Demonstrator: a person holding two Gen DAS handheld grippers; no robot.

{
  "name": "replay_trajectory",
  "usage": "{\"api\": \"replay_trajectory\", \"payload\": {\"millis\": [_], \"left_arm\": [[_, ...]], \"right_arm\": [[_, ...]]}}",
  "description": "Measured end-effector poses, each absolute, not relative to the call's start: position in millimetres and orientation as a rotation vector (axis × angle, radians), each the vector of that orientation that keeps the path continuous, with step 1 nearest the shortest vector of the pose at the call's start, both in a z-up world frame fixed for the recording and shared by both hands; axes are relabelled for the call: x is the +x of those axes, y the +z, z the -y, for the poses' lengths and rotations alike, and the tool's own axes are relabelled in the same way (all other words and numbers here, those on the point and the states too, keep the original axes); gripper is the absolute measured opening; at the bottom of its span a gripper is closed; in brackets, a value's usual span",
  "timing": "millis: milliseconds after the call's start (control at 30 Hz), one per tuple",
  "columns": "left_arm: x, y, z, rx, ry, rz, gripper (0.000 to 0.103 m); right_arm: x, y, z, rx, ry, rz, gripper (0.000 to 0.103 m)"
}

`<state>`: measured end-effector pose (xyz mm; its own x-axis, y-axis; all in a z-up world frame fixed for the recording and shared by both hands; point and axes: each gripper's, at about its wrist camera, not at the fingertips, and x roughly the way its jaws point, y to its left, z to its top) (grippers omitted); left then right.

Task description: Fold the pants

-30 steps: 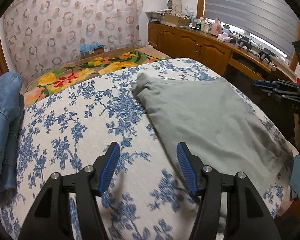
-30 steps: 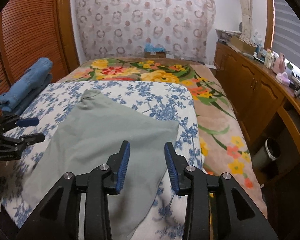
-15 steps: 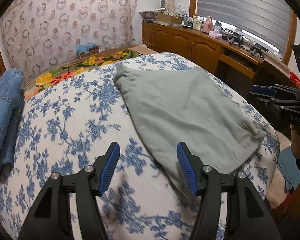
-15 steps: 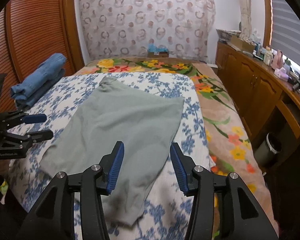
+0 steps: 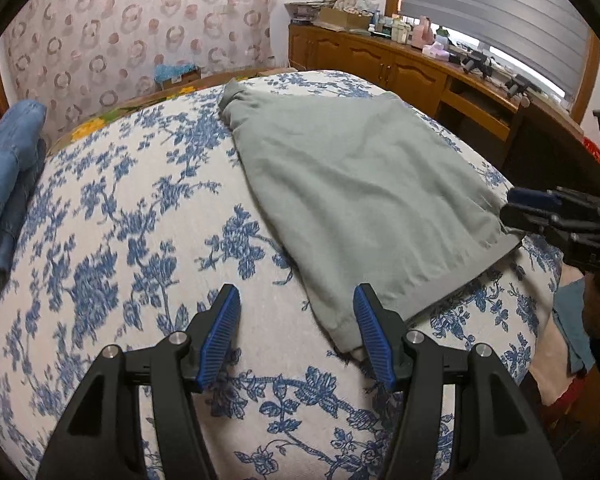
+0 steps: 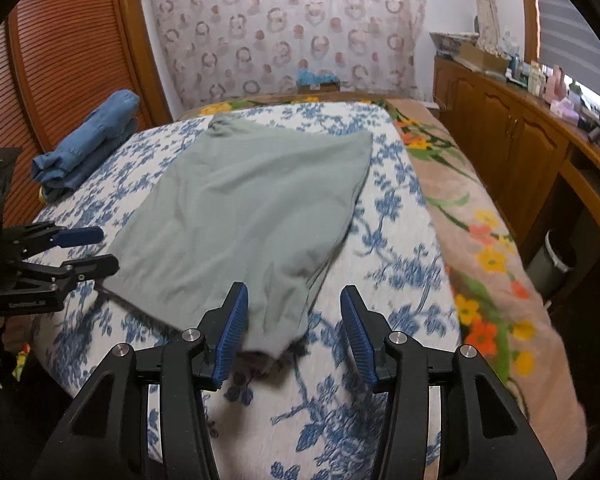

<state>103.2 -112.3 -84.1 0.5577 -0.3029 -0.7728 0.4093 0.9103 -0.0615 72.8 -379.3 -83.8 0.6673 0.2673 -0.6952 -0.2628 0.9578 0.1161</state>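
Jaws released on both sides, gripping nothing. Left gripper (image 5: 296,328) poised over the blue-flowered bedspread (image 5: 112,240), its right-hand finger just beside the near corner of the pants (image 5: 352,184), the gap itself over bare bedspread. Right gripper (image 6: 294,322) hovering at the opposite near corner, jaws just widened, with the narrow tail of grey-green cloth reaching between the fingers but not pinched.

Pants lying flat across the bed, already doubled leg over leg by the look of it, wide end near, tapering to a bunched end far up toward the floral blanket (image 6: 460,200). Well apart on the far side, a stack of folded jeans (image 6: 88,140), not part of this step.

Judging by the soft wrinkles and limp edges: light knit fabric, floppy, no stiffness to carry a fold by itself, likely to sag and drag between two holds. Not fragile, not slippery against the textured bedspread; friction may even tug the lower layer out of line. Best taken at the two near corners along the hem band, pinching all layers together, then lifted evenly and carried toward the far end to keep the edges aligned.
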Motion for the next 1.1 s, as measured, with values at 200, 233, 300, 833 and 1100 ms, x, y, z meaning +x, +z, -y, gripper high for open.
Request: {"api": "replay_trajectory", "payload": {"millis": [200, 233, 300, 833, 1100], "left_arm": [[99.8, -83.7, 108.0, 0.104, -0.419, -0.886, 0.059], [99.5, -82.8, 107.8, 0.095, -0.42, -0.886, 0.059], [97.8, -80.5, 107.0, 0.076, -0.436, -0.88, 0.059], [94.3, -82.6, 115.7, 0.072, -0.478, -0.889, 0.059], [91.0, -83.0, 117.1, 0.037, -0.528, -0.887, 0.057]], "right_arm": [[66.5, -92.7, 377.7, 0.025, 0.31, -0.804, 0.049], [65.8, -93.6, 377.4, 0.026, 0.309, -0.806, 0.049], [64.9, -94.4, 376.3, 0.028, 0.308, -0.8, 0.05], [56.7, -97.0, 362.5, 0.048, 0.338, -0.794, 0.036], [55.6, -97.6, 361.2, 0.057, 0.354, -0.781, 0.024]]}}
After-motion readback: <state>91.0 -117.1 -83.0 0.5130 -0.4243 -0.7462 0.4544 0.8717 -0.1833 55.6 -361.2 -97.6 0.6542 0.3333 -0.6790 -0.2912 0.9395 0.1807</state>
